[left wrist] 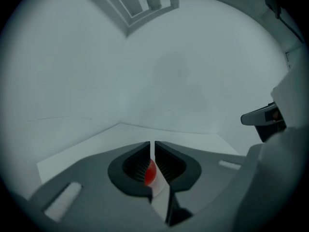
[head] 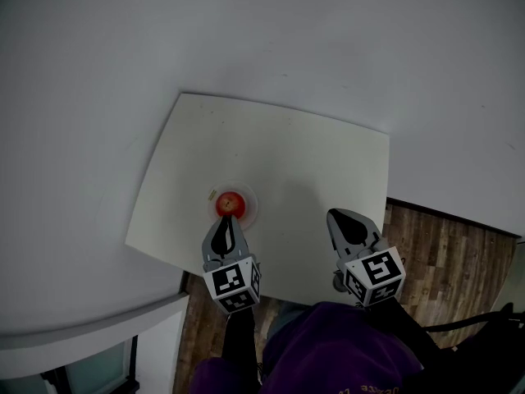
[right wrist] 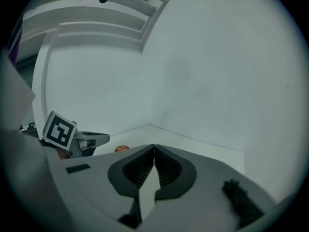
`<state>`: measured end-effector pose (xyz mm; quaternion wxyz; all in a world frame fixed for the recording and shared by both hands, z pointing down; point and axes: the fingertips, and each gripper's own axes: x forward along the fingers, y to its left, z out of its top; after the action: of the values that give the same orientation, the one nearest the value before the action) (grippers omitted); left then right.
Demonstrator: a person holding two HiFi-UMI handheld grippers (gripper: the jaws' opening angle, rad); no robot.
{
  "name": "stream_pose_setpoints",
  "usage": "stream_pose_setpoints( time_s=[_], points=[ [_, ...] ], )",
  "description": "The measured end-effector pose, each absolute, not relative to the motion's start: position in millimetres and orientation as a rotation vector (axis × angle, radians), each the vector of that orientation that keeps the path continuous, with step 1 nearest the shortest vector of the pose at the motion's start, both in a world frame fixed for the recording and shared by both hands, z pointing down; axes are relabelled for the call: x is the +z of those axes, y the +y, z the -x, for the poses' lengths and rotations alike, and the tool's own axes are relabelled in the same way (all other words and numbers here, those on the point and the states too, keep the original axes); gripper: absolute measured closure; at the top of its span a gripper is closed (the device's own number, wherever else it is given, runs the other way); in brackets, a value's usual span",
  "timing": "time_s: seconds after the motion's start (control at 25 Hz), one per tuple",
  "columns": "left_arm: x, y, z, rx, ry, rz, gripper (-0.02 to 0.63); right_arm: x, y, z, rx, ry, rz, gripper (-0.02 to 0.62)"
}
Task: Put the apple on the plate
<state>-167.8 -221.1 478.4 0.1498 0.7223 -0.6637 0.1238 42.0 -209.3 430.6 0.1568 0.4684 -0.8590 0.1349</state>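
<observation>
Head view: a white table (head: pixel 312 154) stands in the corner of a white-walled room, with wood flooring (head: pixel 447 257) along its near and right edges. A red apple (head: pixel 230 204) sits on a small pale plate (head: pixel 252 206) near the table's front left side. A small, unclear object (head: pixel 212 194) lies just left of the plate. The left gripper (head: pixel 227 222) points at the apple from the near side, its tips at the plate's near edge, just short of the fruit. The right gripper (head: pixel 335 214) hovers over the table well to the right, apart from the plate. A purple sleeve or garment (head: pixel 328 351) fills the bottom edge.

Left gripper view: the left gripper (left wrist: pixel 152 145) has its jaws drawn almost together, leaving only a thin slit and pinching nothing. The apple (left wrist: pixel 150 172) shows as a red patch through the slit, lying beyond the jaws. The white tabletop (left wrist: pixel 87 149) stretches ahead, and the tip of the right gripper (left wrist: pixel 251 117) pokes in at the right.

Right gripper view: the right gripper (right wrist: pixel 154 148) has its jaws pressed together at the tips and holds nothing. To the left, the left gripper (right wrist: pixel 96 139) shows, with the apple (right wrist: pixel 121 149) just beside its tip on the tabletop (right wrist: pixel 203 146).
</observation>
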Motion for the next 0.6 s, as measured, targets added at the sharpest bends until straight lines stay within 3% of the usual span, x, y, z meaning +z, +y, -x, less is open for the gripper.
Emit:
stream_pose_setpoints(
  time_s=[0.6],
  points=[
    [443.9,-171.2,142.1,0.274,-1.921,-2.094,0.598,413.7,-189.9,-28.2,0.354,-2.555,-1.265,0.584]
  ],
)
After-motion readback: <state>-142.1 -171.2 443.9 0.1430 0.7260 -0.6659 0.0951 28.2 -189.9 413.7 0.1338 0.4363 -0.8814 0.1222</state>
